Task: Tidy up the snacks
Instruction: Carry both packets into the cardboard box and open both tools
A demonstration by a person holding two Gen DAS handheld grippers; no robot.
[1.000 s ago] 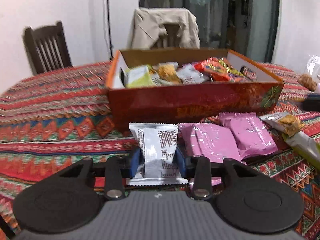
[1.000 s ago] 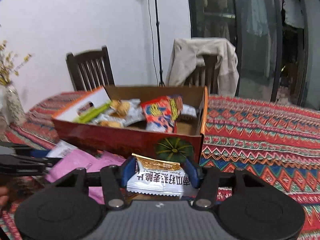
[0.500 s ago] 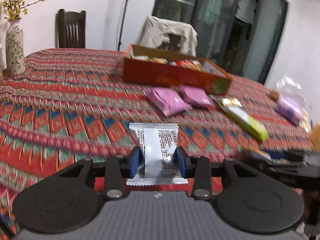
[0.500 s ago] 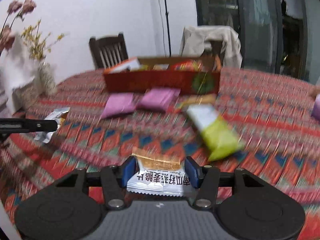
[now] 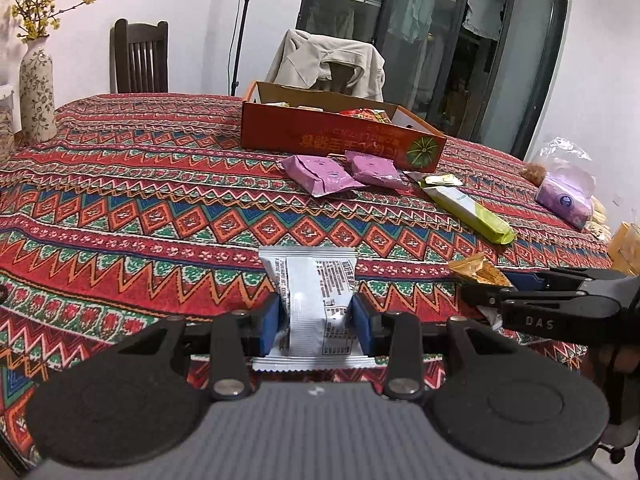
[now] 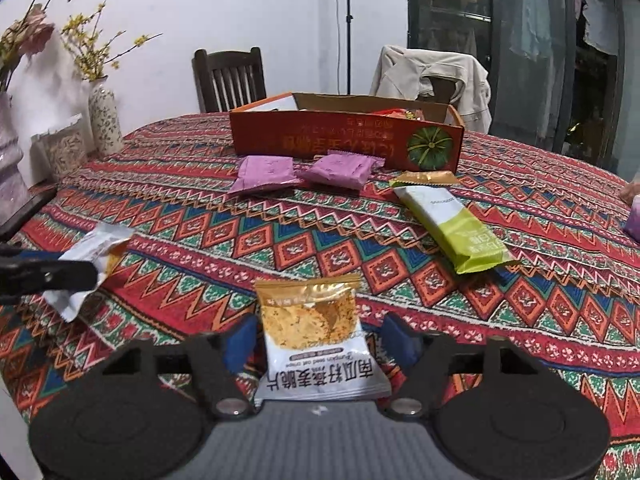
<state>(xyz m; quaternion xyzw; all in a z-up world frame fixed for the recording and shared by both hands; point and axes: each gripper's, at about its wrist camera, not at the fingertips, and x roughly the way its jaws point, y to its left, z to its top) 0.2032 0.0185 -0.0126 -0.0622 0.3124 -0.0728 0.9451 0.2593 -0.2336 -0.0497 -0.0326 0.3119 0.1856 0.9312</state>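
Note:
My left gripper [image 5: 316, 316] is shut on a silver snack packet [image 5: 310, 284], held upright over the patterned tablecloth [image 5: 140, 208]. From the right wrist view that left gripper [image 6: 86, 270] shows side-on at the left edge with the silver packet [image 6: 96, 240]. An orange and white oat crisp packet [image 6: 308, 316] lies between the pads of my right gripper [image 6: 318, 340]. Its jaws are closing, but both blue pads stand clear of the packet. The red cardboard snack box [image 5: 340, 138] sits far across the table.
Two pink packets [image 5: 318, 174] and a long green and white bar [image 5: 468, 214] lie in front of the box. A clear bag of snacks [image 5: 564, 188] sits at the right edge. A flower vase [image 5: 38, 88] stands far left; chairs stand behind the table.
Both grippers pulled back from the box toward the near side of the table. The right pads, earlier pressed on the oat crisp packet, now stand off it and it lies lower.

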